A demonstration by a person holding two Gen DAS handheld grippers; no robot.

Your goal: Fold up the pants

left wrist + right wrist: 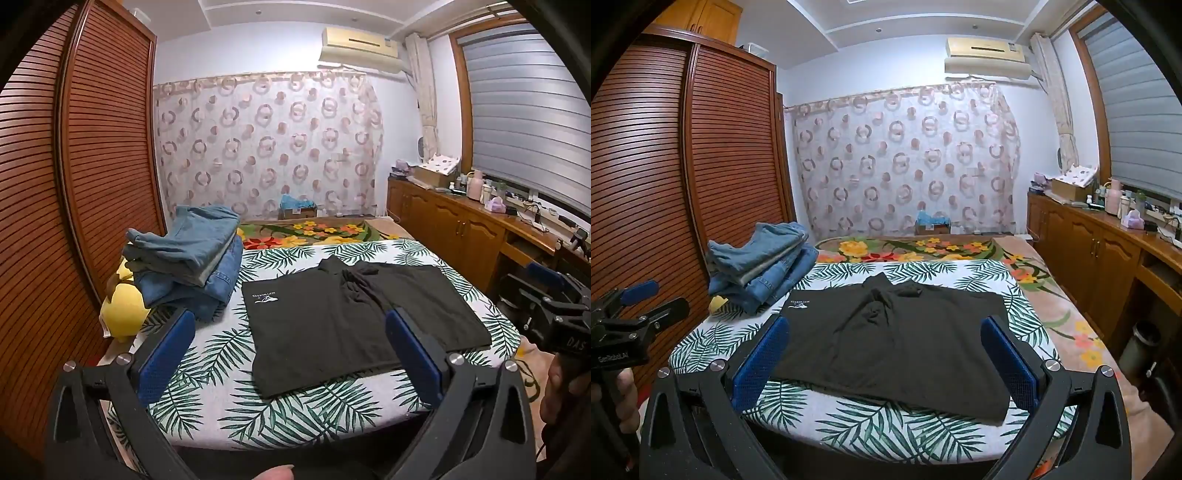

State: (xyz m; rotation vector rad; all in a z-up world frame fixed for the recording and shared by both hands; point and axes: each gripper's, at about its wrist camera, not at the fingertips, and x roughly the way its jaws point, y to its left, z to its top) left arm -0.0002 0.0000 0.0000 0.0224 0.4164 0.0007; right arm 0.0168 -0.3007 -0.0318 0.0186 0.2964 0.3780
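Black pants (354,325) lie spread flat on the leaf-print bed (221,398) straight ahead of you and below both grippers, their long axis running left to right, with the white logo toward the left beside a stack of folded jeans (184,266). Your left gripper (291,354) and right gripper (890,362) both hover above the near edge of the bed with jaws wide apart and nothing held. Neither touches the cloth, and each sits near its own end, so neither hand looks clearly closer.

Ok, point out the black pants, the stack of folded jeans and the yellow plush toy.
black pants (332,325), left wrist view, middle of the fabric
stack of folded jeans (188,258), left wrist view, top pair
yellow plush toy (122,314), left wrist view, rounded body
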